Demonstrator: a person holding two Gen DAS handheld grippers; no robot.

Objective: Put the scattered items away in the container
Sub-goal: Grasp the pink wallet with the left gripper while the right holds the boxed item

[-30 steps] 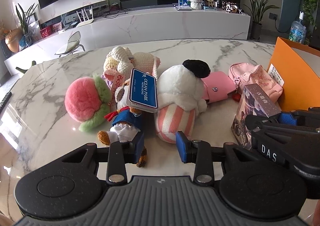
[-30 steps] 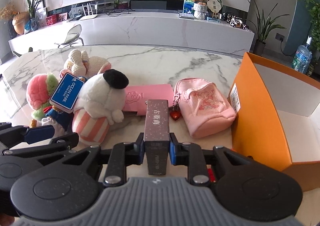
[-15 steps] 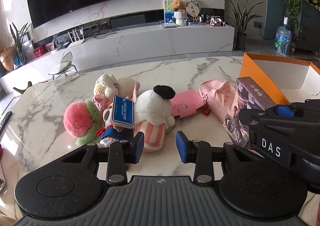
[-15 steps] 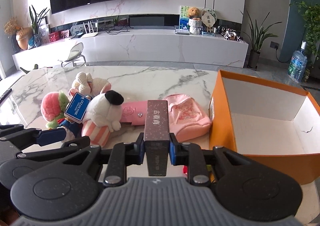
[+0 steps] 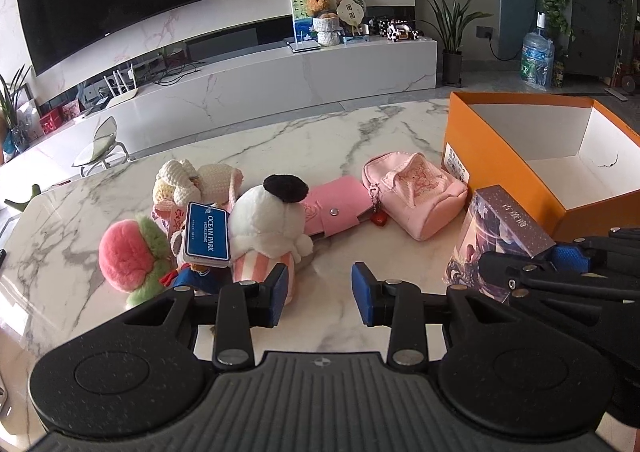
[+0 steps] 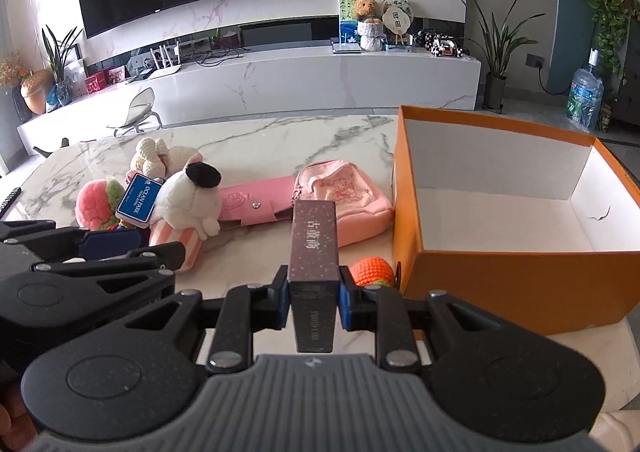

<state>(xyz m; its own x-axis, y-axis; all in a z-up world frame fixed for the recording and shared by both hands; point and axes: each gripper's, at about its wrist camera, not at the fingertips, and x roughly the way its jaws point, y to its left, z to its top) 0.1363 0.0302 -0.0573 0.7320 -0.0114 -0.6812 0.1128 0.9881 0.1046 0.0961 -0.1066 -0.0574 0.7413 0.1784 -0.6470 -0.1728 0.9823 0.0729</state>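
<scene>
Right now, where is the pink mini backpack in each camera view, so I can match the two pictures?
Left wrist view: the pink mini backpack lies right of centre on the marble table, just left of the orange box.
Right wrist view: the backpack sits at centre, partly behind the held purple box.
Shared landmark: the orange box beside the backpack.

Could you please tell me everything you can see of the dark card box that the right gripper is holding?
The dark card box is a slim rectangular carton, purplish-brown with pale speckles, light characters on its top face and "PHOTO CARD" on its near end. The left wrist view shows printed artwork on one side. The right gripper is shut on it, blue pads on both long sides, holding it level, clear of the marble table, left of the open orange box.
</scene>
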